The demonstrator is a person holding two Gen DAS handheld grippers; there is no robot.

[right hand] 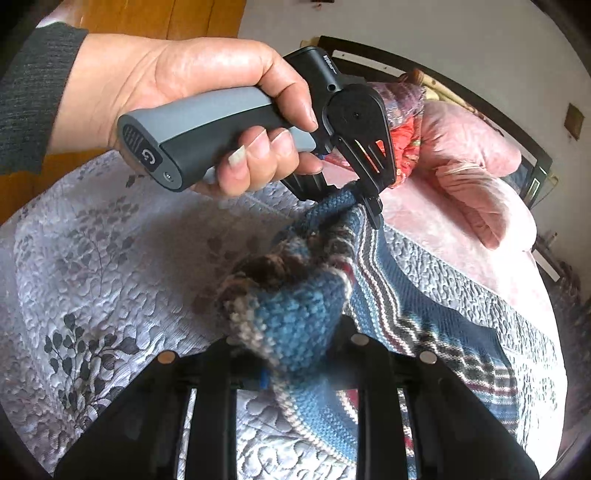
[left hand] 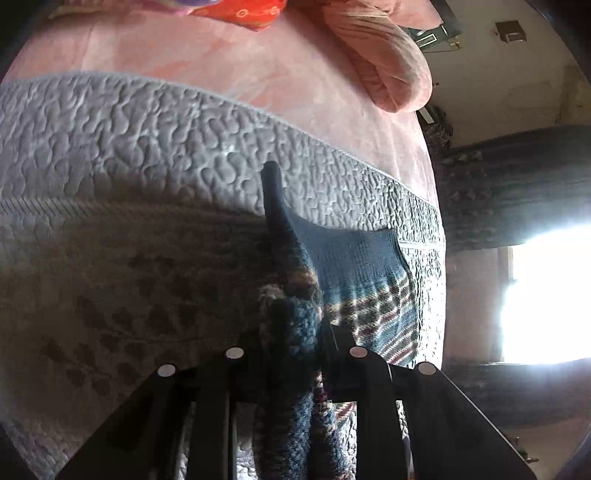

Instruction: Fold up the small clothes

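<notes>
The left gripper (left hand: 295,332) is clamped on a bunched edge of the knit garment (left hand: 354,258); its fingers (left hand: 343,339) stand close together with only the wad of blue and brown wool between them. In the left wrist view the cloth rises from the grip as a narrow fold and spreads beyond it, a plain blue band first and then striped rows, down onto the quilt (left hand: 110,147).

The right gripper (right hand: 291,350) likewise pinches a thick fold of the garment (right hand: 295,306), its fingers (right hand: 369,354) nearly closed with the blue knit and its pale border bulging out above them. From that fold the garment (right hand: 424,295) runs away across the quilt (right hand: 110,240), striped near the grip and plain blue farther on.

In the right wrist view the left gripper (right hand: 365,199) appears from outside, held by a hand (right hand: 207,110) wrapped around its grey handle, a dark sleeve (right hand: 33,96) at the wrist. Its black fingers (right hand: 373,210) bite the garment's edge just above the right gripper's fold, so both grips sit near each other on the same bunched end, lifted off the quilt while the rest lies on it.

The quilt is grey with a leaf print and covers the near part of the bed. Beyond the quilt lies a pink sheet (left hand: 221,62), with a rolled pink blanket (left hand: 384,62) at its far side and a red cloth (left hand: 243,14) beside that.
</notes>
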